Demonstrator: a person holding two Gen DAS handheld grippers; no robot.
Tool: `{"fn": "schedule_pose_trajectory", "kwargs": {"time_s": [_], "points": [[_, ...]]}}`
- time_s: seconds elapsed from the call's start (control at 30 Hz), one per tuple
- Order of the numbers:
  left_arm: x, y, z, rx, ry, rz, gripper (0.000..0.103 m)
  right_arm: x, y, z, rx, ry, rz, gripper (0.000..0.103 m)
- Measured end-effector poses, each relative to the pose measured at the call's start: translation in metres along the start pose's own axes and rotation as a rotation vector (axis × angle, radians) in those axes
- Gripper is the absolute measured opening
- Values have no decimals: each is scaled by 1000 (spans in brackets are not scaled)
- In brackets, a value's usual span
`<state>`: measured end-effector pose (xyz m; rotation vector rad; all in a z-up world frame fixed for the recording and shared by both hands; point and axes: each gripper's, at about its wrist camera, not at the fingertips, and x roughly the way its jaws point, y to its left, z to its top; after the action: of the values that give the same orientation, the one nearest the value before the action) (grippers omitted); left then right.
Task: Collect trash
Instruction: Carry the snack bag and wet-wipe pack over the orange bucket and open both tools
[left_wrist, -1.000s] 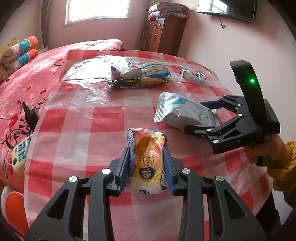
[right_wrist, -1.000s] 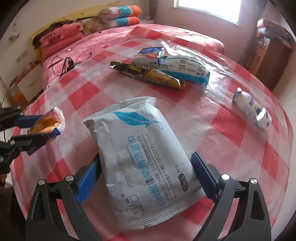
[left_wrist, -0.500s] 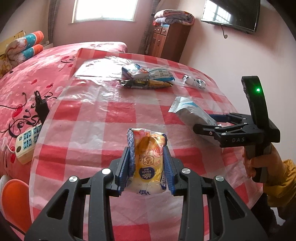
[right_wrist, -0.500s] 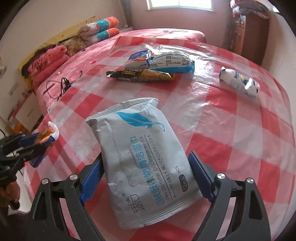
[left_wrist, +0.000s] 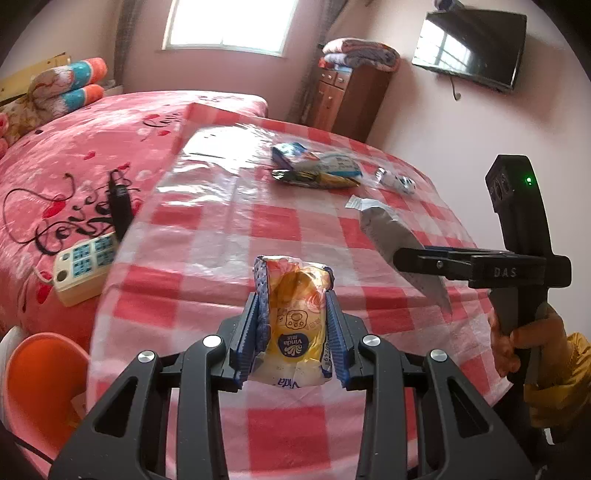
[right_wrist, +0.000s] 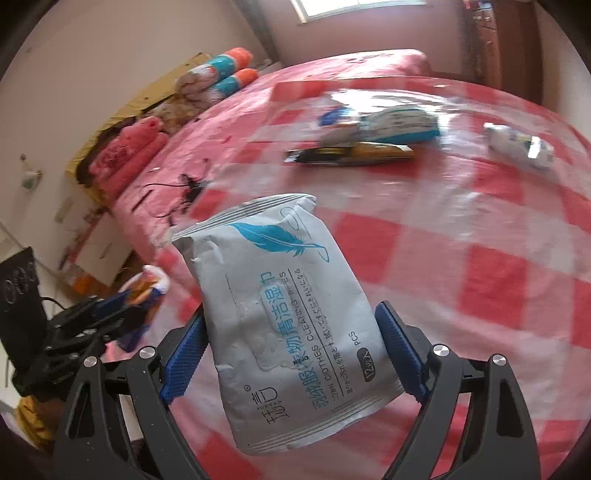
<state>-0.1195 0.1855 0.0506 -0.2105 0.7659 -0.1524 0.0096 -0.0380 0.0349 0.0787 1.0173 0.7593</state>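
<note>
- The far side of my right view is smeared with blur, so I can only roughly make out the wrappers (right_wrist: 373, 136) heaped there and the small white packet (right_wrist: 519, 146) lying apart from them on the right.
- The left gripper (right_wrist: 122, 314) shows only as a dark, soft shape at the left edge of the right view; the hand under it is cut off by the frame.
- I can't read most of the print on the tissue pack (left_wrist: 295, 328); its lower end is hidden behind the blue pads.
- An orange round thing (left_wrist: 44, 376) at the lower left of the left view is cropped, and I cannot tell what it is.
- The tabletop (left_wrist: 229, 229) wears a red-and-white checked cloth under clear glossy plastic that throws back glare from the window (left_wrist: 229, 22).
- Beside it is a bed (left_wrist: 74, 155) with a pink printed cover; a cream remote (left_wrist: 83, 266) and a black plug lie on it near the tabletop's edge.
- A wooden cabinet (left_wrist: 351, 99) with folded blankets on top and a wall television (left_wrist: 469, 48) stand behind.
- My left jaws are narrow, clamped on the yellow tissue pack, held above the near part of the tabletop.
- My right gripper (right_wrist: 291, 354) has just been closing its jaws, which stand wide with both pads pressed on the grey wet-wipes pouch (right_wrist: 284, 317), lifted off the cloth and tilted.
- The right hand (left_wrist: 524, 343), in a yellow sleeve, grips the handle upright.
</note>
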Motion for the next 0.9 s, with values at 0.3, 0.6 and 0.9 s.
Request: {"fn": "schedule_pose_trajectory", "kwargs": {"time_s": [0.3,0.6,0.9], "points": [[-44,48,-15,-97,-55,99,37,29,83,8,-123,58,122,87],[-82,119,-47,-257,-83,242,37,73,178,3,-280,156,210,87],[-97,186,-88,-423,-74,363,37,117,258,-6,-415,235,267,87]]}}
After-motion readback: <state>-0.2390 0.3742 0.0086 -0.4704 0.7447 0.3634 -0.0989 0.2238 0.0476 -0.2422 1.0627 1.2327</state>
